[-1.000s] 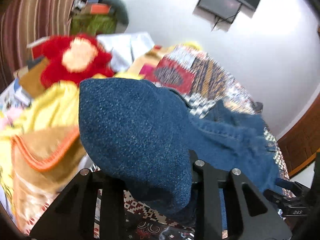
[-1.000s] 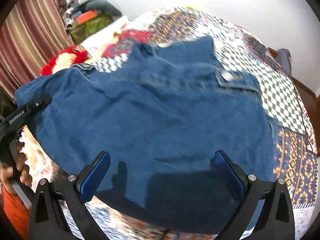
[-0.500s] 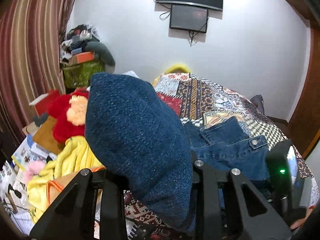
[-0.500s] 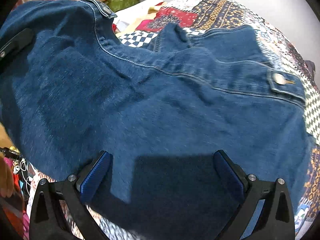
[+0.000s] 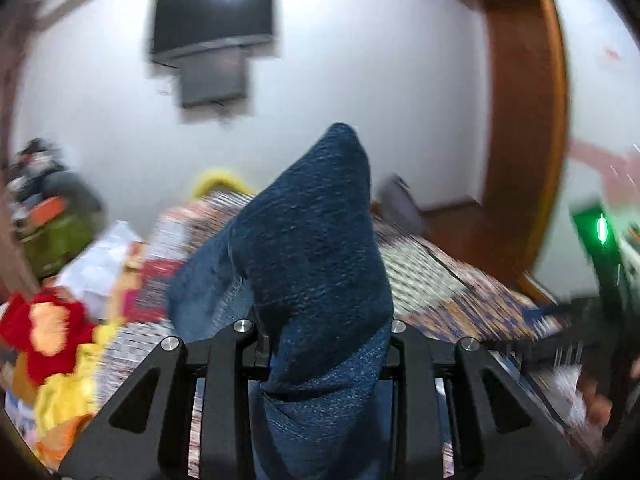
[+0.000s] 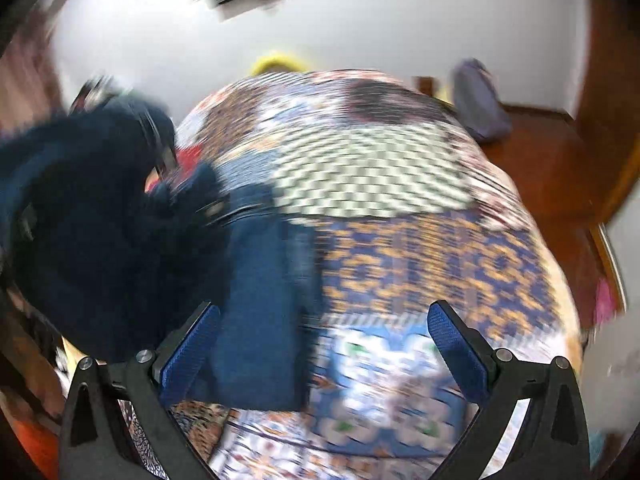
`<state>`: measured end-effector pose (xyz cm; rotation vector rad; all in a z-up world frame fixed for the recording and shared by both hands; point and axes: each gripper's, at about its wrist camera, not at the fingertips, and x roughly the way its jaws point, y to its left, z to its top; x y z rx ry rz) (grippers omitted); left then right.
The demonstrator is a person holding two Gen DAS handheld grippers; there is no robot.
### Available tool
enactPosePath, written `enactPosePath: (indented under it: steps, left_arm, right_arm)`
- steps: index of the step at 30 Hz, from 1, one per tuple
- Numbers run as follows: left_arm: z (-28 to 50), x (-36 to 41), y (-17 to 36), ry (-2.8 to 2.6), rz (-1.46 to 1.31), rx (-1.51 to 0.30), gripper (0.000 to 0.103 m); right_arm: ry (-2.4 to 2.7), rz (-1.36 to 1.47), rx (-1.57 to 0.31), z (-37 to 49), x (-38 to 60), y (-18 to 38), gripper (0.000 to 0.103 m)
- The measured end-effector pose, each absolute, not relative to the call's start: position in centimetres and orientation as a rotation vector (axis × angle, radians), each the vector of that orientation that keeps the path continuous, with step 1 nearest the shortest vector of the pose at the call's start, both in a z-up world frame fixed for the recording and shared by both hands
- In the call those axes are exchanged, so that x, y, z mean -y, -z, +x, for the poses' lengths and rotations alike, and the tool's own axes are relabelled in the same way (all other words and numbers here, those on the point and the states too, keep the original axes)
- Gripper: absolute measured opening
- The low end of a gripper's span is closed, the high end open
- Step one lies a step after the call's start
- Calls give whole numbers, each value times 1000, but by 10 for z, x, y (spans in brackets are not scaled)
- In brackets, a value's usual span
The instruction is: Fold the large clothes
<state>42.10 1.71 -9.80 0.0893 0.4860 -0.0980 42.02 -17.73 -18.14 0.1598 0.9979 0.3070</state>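
The left gripper [image 5: 320, 332] is clamped narrow on a bunched fold of the denim jacket [image 5: 316, 264], which stands up in a peak between its fingers. The right gripper [image 6: 320, 344] gapes wide with nothing between its blue pads [image 6: 456, 348]. The rest of the jacket hangs and trails at the left side of the patchwork quilt [image 6: 420, 248] covering the bed.

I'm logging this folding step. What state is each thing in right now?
Denim garment: lifted, bunched, pinched in the left gripper.
Left gripper: shut on the denim garment.
Right gripper: open, nothing between its pads.
Patchwork bedspread: spread over the bed, partly under the garment.
Wall television: screen dark.
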Motion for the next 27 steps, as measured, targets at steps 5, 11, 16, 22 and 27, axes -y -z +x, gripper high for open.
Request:
enactPosePath:
  steps: [5, 11, 16, 22, 27]
  left_arm:
    - [437, 33, 163, 236, 168, -718, 29]
    - [419, 51, 207, 263, 314, -850, 36]
    - [389, 57, 203, 381, 332, -894, 82]
    - [362, 33, 183, 349, 267, -903, 83]
    - [352, -29, 161, 329, 98, -891, 86]
  right_arm:
    - [-196, 213, -995, 408, 238, 184, 103]
    - [-199, 150, -1044, 390, 245, 199, 103]
    - [-230, 112, -1041, 387, 231, 199, 103]
    - [-301, 143, -993, 385, 214, 174, 103]
    - [-411, 185, -1006, 386, 186, 164, 103]
